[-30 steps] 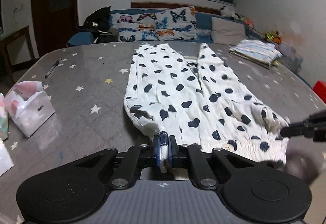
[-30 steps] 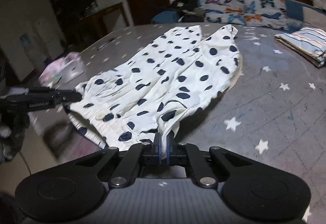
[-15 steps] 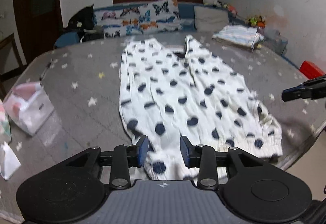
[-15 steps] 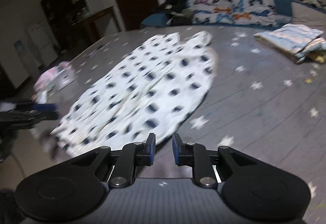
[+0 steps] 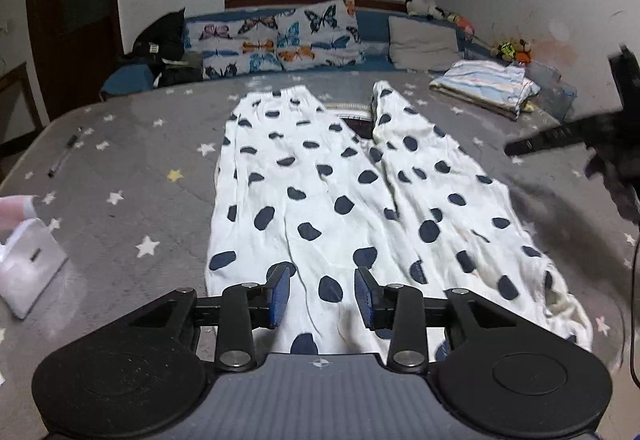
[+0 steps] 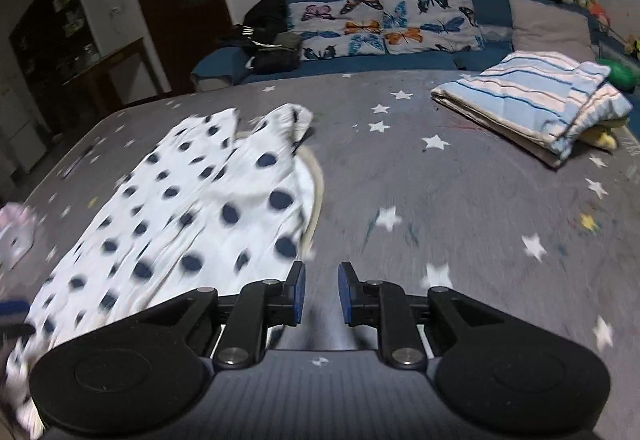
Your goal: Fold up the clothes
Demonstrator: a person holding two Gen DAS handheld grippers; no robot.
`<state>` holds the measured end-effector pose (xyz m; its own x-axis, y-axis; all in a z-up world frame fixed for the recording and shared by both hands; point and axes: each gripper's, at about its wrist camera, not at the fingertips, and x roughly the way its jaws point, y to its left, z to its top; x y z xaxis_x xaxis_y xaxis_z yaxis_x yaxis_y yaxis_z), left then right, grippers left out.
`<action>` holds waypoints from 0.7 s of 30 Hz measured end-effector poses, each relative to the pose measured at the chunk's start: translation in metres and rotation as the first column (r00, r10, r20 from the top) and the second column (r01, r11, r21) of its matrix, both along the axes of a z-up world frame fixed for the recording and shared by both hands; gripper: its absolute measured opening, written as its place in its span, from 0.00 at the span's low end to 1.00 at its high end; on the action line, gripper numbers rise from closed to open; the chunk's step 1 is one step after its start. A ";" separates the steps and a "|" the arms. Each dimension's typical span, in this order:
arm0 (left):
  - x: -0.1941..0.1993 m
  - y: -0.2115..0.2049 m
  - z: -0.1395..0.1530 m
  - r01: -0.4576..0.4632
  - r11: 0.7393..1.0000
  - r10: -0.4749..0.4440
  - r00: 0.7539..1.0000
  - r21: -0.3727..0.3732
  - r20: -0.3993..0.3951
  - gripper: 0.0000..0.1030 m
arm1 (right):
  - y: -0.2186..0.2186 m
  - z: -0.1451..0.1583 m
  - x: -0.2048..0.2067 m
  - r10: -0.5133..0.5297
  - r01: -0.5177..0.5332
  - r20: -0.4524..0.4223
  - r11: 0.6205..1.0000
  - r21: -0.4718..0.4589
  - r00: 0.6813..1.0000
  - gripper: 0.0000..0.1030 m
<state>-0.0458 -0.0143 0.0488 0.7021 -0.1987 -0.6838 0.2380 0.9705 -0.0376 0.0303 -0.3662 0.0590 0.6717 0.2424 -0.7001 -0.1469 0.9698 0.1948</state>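
Note:
White trousers with dark blue dots (image 5: 340, 191) lie flat on the grey star-patterned cover (image 5: 140, 159), both legs pointing away. My left gripper (image 5: 321, 276) hovers open over their near end, its blue pads apart with the cloth lying loose below them. In the right wrist view the trousers (image 6: 192, 220) lie to the left, blurred. My right gripper (image 6: 321, 272) stands open over bare grey cover just right of the trousers' edge, holding nothing. It also shows as a dark blurred shape at the right edge of the left wrist view (image 5: 560, 135).
A folded blue-striped cloth (image 6: 532, 99) lies at the far right. A pen (image 5: 64, 155) and a white bag (image 5: 24, 268) sit at the left. Butterfly pillows (image 5: 280, 35) and a dark bag (image 6: 268, 31) line the sofa behind.
Both grippers were shut on the trousers' near end, then let go and opened. The left one drew back a little; the right one swung away to the right over bare cover.

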 end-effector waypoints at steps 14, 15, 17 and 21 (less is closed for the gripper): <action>0.020 0.003 -0.015 -0.018 1.000 0.018 0.998 0.007 -0.054 0.44 | 0.036 -0.027 0.093 0.039 -0.038 -0.041 0.999 0.011 0.998 0.17; 0.020 0.003 -0.015 -0.020 1.000 0.020 0.998 0.006 -0.057 0.44 | 0.041 -0.025 0.094 0.056 -0.055 -0.035 0.998 0.016 0.998 0.17; 0.020 0.004 -0.016 -0.023 1.000 0.024 0.998 0.006 -0.061 0.46 | 0.052 -0.022 0.096 0.095 -0.095 -0.020 0.995 0.021 0.995 0.17; 0.021 0.006 -0.019 -0.033 0.999 0.033 0.997 0.004 -0.073 0.47 | 0.078 -0.017 0.092 0.190 -0.190 0.010 0.982 0.002 0.982 0.17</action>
<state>-0.0253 -0.0085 0.0298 0.6566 -0.1740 -0.7339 0.2025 0.9780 -0.0506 0.1219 -0.2884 0.0424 0.6198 0.3684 -0.6929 -0.3303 0.9234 0.1955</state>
